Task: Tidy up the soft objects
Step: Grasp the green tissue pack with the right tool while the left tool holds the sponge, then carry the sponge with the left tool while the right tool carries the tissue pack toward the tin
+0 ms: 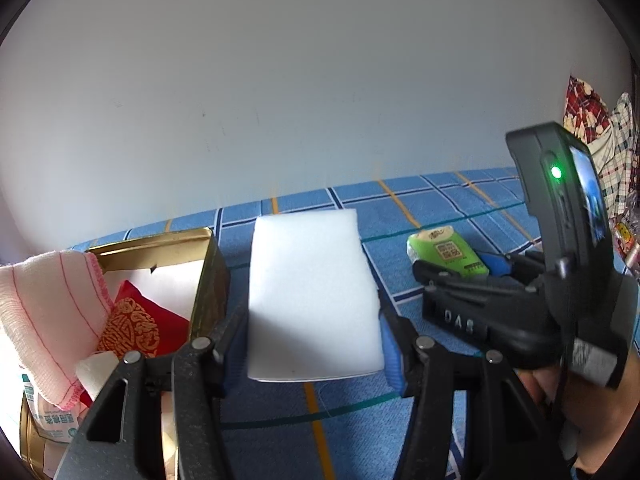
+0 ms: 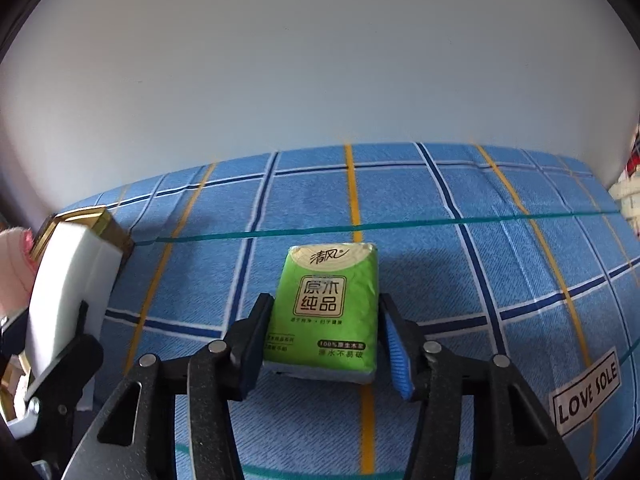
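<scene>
Right now my left claw (image 1: 314,334) is pinching a white foam block (image 1: 310,284) between its blue pads, holding it clear above the blue checked bedsheet (image 1: 400,208). Just to the left of that block a gold tin box (image 1: 208,276) is sitting open on the sheet, and inside it a red embroidered pouch (image 1: 138,326) is lying against a pink striped towel (image 1: 48,312) that is draping over the tin's near left rim. A pale printed packet (image 1: 48,420) is showing below the towel, though I cannot tell whether it is inside the tin.

To the right of the block, my right claw (image 2: 324,344) is straddling a green tissue pack (image 2: 330,308) that is lying flat on the sheet. Its left pad is sitting against the pack's side, while the blue right pad (image 2: 396,356) is standing just beside the pack; I cannot tell whether it is touching, so I am not calling it a grip.

Farther right of the pack, a white label reading LOVE SOLE (image 2: 586,392) is sitting on the sheet. At the far right of the bed, patterned red and checked cloth (image 1: 596,128) is bunching up against the pale wall (image 1: 280,80).
</scene>
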`<state>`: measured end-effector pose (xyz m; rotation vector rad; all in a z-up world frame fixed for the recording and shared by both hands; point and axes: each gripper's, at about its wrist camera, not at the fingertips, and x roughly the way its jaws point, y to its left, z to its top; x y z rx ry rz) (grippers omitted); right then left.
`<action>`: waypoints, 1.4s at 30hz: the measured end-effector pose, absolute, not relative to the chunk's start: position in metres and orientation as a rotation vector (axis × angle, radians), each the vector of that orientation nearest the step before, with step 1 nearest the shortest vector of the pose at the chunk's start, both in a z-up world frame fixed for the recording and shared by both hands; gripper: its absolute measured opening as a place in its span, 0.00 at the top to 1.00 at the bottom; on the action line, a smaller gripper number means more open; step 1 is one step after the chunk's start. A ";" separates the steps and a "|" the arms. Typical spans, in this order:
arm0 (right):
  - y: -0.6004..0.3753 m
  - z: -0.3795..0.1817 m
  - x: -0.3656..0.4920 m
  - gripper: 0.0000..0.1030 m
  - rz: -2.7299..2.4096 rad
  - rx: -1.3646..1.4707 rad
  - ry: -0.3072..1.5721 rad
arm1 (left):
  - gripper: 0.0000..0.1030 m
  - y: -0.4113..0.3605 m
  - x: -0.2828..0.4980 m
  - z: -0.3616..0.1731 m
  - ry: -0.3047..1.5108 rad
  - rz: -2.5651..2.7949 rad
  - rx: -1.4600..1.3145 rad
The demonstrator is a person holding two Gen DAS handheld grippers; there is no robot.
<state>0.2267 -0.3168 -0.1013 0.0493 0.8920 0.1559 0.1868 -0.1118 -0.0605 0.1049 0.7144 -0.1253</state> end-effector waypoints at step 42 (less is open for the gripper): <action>-0.327 -0.057 0.119 0.48 0.128 0.058 0.583 | 0.47 -0.097 0.135 -0.057 0.625 -0.158 0.053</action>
